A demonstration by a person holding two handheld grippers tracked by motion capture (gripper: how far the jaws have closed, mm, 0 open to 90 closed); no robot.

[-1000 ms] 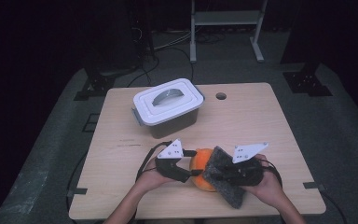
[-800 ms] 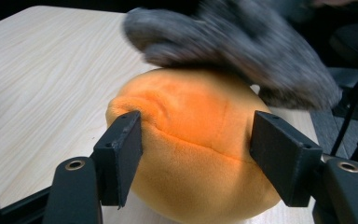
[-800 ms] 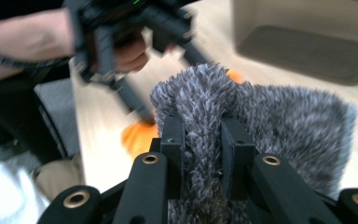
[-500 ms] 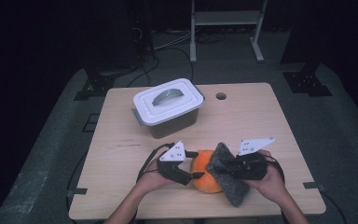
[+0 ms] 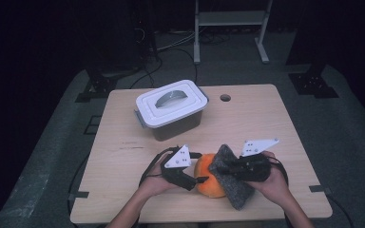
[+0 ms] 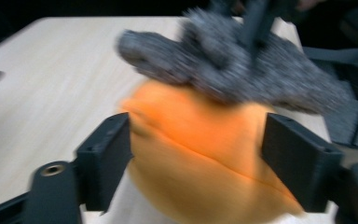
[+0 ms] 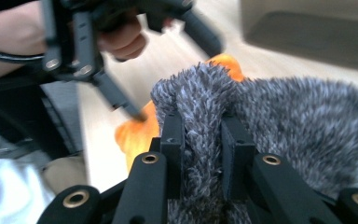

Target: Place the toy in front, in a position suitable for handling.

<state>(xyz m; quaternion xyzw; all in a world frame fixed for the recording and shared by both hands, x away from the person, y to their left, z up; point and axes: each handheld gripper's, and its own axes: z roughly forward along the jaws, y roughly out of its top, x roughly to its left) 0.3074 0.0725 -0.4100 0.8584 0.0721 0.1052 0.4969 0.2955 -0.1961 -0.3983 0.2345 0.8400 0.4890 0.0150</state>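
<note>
While my right gripper [image 5: 225,167] keeps its jaws clamped on the fuzzy grey cloth [image 5: 235,183] draped over the orange ball [image 5: 208,181] at the worktop's [image 5: 266,118] near edge, my left gripper [image 5: 198,167] jaws have just been opening, straddling the ball so it stays put.

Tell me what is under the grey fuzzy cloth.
The grey fuzzy cloth, pinched by the right gripper, drapes over the orange ball, which sits between the left gripper's just-opening jaws. The ball's cloth-covered side is hidden.
</note>
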